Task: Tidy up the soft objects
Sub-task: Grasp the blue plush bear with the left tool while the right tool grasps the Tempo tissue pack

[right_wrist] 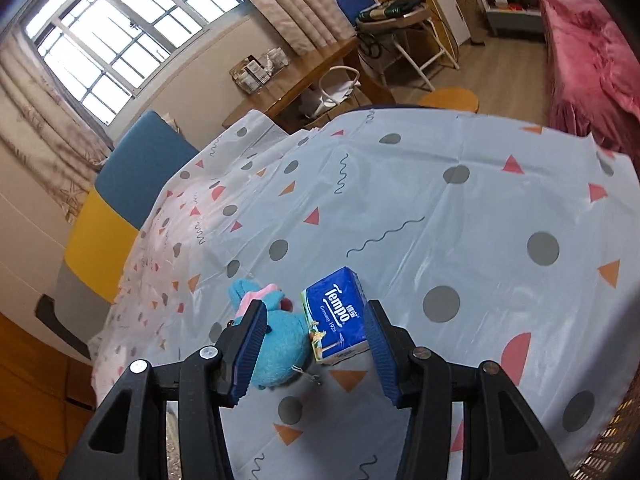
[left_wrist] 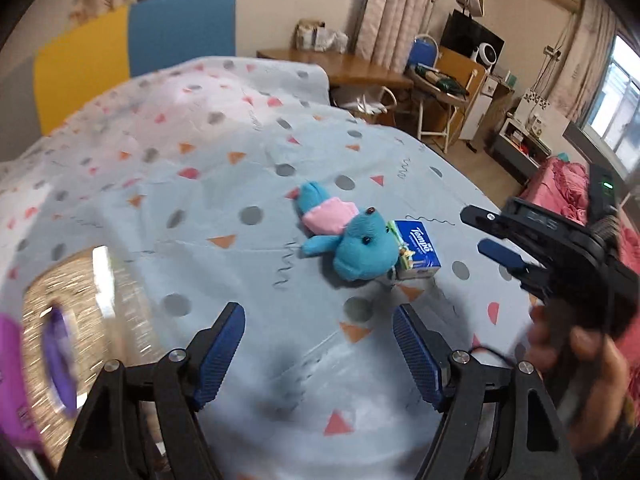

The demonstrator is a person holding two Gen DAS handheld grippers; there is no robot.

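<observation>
A blue plush toy (left_wrist: 352, 246) with a pink shirt lies on the patterned tablecloth (left_wrist: 224, 184). A blue Tempo tissue pack (left_wrist: 418, 254) lies against its head. My left gripper (left_wrist: 318, 350) is open and empty, above the cloth short of the toy. My right gripper (left_wrist: 476, 232) shows at the right of the left wrist view, open. In the right wrist view the right gripper (right_wrist: 314, 334) is open above the toy (right_wrist: 276, 352) and the tissue pack (right_wrist: 336, 316), which both show between its fingers.
A woven basket (left_wrist: 76, 328) with a purple object (left_wrist: 16, 376) sits at the left, blurred; its rim shows in the right wrist view (right_wrist: 616, 440). Blue and yellow chair backs (left_wrist: 132, 52) stand behind the table. A pink bed (right_wrist: 592, 64) is at the right.
</observation>
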